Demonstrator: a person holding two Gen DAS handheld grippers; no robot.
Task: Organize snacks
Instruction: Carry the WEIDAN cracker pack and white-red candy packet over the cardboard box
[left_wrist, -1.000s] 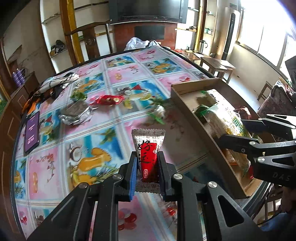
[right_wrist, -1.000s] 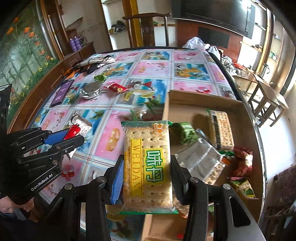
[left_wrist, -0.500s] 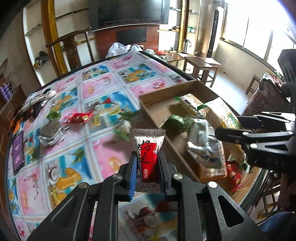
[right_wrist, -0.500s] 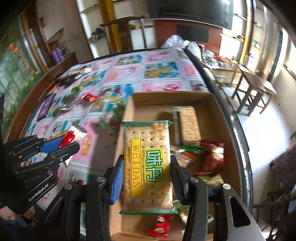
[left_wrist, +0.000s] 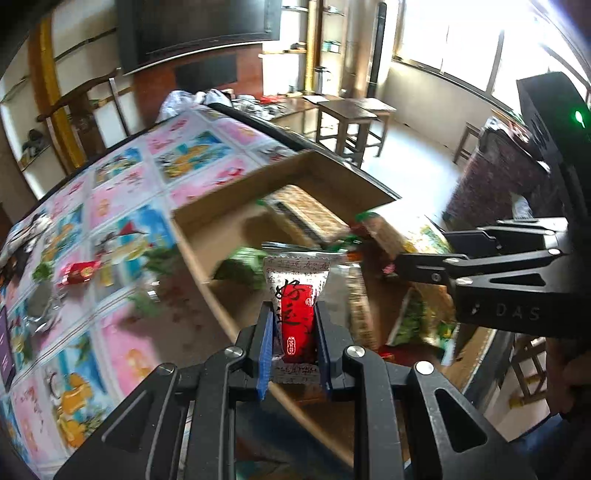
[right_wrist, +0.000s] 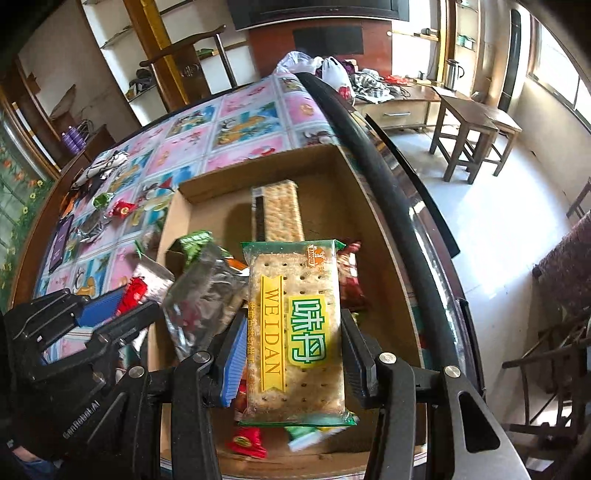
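My left gripper (left_wrist: 294, 341) is shut on a small white and red snack packet (left_wrist: 297, 295), held over the left wall of the cardboard box (left_wrist: 207, 273). It also shows at the left of the right wrist view (right_wrist: 122, 306). My right gripper (right_wrist: 293, 354) is shut on a green-edged WEIDAN cracker pack (right_wrist: 295, 332), held above the box (right_wrist: 376, 229). The box holds another cracker pack (right_wrist: 277, 210), a silver wrapper (right_wrist: 203, 295) and several small packets.
On the patterned tablecloth (left_wrist: 122, 206) left of the box lie a red candy (left_wrist: 79, 272), a silver wrapper (right_wrist: 92, 227), a green packet (right_wrist: 102, 199) and a purple phone (right_wrist: 61, 242). Wooden stools (right_wrist: 469, 129) stand on the floor to the right, past the table's dark edge (right_wrist: 384, 184).
Both grippers have moved right with their snacks, from over the table toward and over the box. The left packet now hangs at the box's left wall.
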